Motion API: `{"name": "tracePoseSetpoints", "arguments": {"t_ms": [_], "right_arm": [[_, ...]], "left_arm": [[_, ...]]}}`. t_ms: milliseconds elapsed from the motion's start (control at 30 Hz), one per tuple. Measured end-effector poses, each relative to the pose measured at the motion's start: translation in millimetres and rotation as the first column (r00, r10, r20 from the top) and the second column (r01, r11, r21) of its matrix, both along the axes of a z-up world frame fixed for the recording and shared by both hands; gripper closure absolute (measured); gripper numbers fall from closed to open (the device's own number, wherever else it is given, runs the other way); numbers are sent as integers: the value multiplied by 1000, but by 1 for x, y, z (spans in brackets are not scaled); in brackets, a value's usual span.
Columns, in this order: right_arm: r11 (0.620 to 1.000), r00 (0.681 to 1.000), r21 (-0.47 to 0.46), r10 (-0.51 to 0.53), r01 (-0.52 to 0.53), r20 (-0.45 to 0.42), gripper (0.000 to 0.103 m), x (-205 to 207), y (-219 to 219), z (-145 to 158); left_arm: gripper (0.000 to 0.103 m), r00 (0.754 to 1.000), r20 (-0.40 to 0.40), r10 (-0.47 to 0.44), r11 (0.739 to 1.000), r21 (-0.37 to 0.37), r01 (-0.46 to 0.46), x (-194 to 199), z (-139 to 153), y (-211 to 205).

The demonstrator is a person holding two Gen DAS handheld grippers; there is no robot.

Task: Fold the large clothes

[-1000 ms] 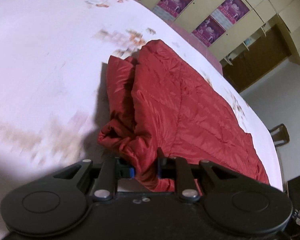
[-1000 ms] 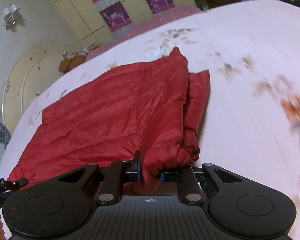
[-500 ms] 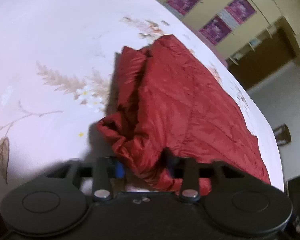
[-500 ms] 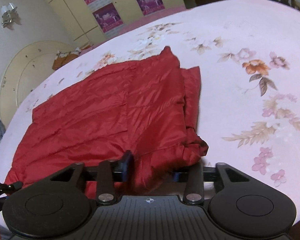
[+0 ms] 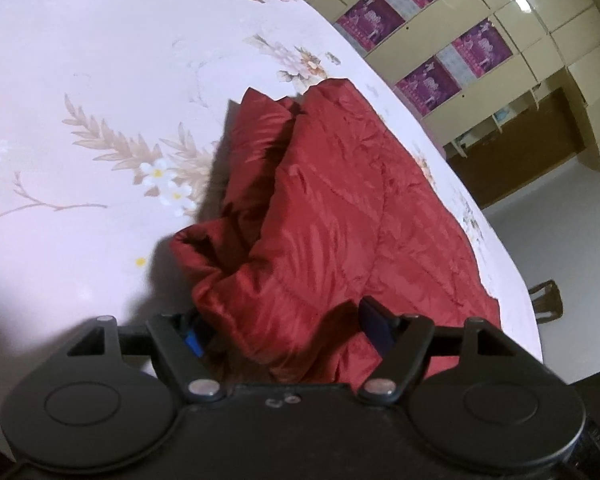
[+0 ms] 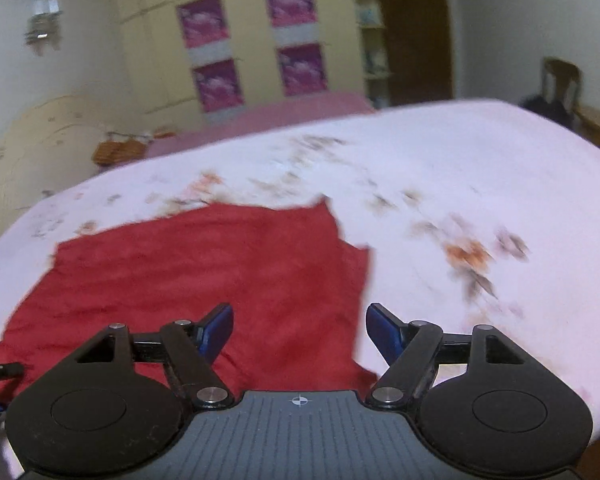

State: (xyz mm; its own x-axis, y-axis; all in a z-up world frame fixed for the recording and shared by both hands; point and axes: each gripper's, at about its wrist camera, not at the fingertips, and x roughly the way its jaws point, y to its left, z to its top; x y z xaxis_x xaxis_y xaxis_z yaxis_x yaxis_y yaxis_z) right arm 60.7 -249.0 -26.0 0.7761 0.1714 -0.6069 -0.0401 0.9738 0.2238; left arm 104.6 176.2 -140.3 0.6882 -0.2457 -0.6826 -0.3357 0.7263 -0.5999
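Both hand-held grippers have released the red jacket (image 5: 340, 216). The left hand-held gripper (image 5: 280, 332) stands wide around its near hem; the right hand-held gripper (image 6: 300, 332) stands wide above it. The jacket lies folded on the floral bed (image 5: 100, 80); fold judged placed.

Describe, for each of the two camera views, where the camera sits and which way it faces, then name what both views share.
Left wrist: sits on the left gripper, looking along its open fingers at the bunched near edge of the red quilted jacket on the floral bedsheet.
Right wrist: sits on the right gripper, facing the wardrobe across the bed; its open fingers show, image blurred.
Shared: jacket, bedsheet, purple posters.
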Motion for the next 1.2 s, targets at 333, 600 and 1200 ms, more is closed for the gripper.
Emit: {"name": "tracePoseSetpoints", "arguments": {"t_ms": [333, 600, 1200], "right_arm": [[965, 965, 4, 261, -261, -30, 51, 66, 93, -20], [916, 923, -129, 365, -379, -125, 87, 105, 159, -69], [892, 917, -219, 369, -396, -154, 87, 92, 178, -98]], "left_arm": [[61, 998, 29, 51, 998, -40, -50, 4, -6, 3], [72, 998, 46, 30, 999, -11, -30, 3, -5, 3], [81, 989, 137, -53, 995, 96, 40, -2, 20, -4]]}}
